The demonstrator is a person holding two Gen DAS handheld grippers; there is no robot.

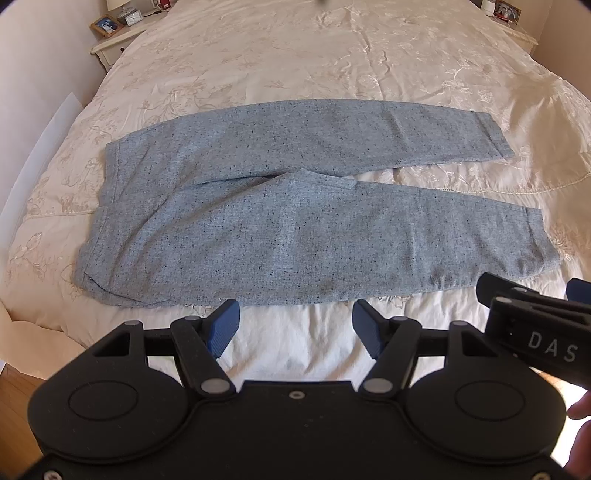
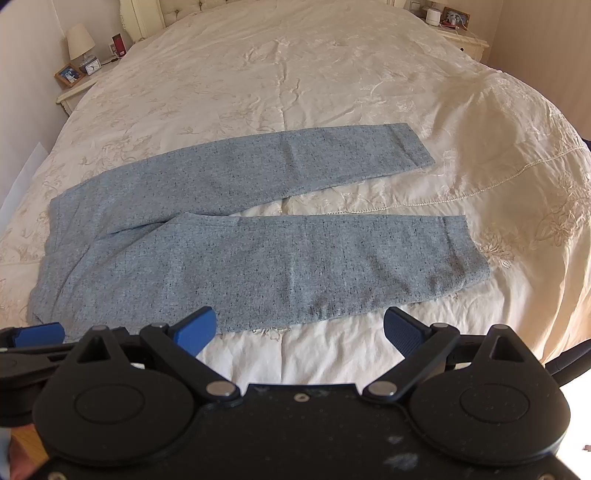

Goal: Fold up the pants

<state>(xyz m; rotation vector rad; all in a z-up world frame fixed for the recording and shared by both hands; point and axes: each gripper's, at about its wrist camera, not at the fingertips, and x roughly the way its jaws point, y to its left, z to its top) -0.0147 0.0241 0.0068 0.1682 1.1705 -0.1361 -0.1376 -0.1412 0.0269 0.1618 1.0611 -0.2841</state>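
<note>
Blue-grey speckled pants (image 1: 280, 221) lie flat on the cream bedspread (image 1: 295, 55), waistband at the left, both legs spread apart toward the right. They also show in the right wrist view (image 2: 258, 254). My left gripper (image 1: 295, 325) is open and empty, just short of the near leg's edge. My right gripper (image 2: 299, 332) is open and empty, also just short of the near leg. The right gripper's body shows at the left wrist view's right edge (image 1: 535, 325). One blue pad of the left gripper (image 2: 37, 334) shows at the right wrist view's left edge.
A nightstand (image 1: 118, 40) with a lamp, clock and photo frame stands at the far left of the bed. A second nightstand (image 2: 461, 33) stands at the far right. A folded-back bedspread edge (image 2: 480, 188) lies right of the pants. Wooden floor (image 1: 11, 387) shows at the lower left.
</note>
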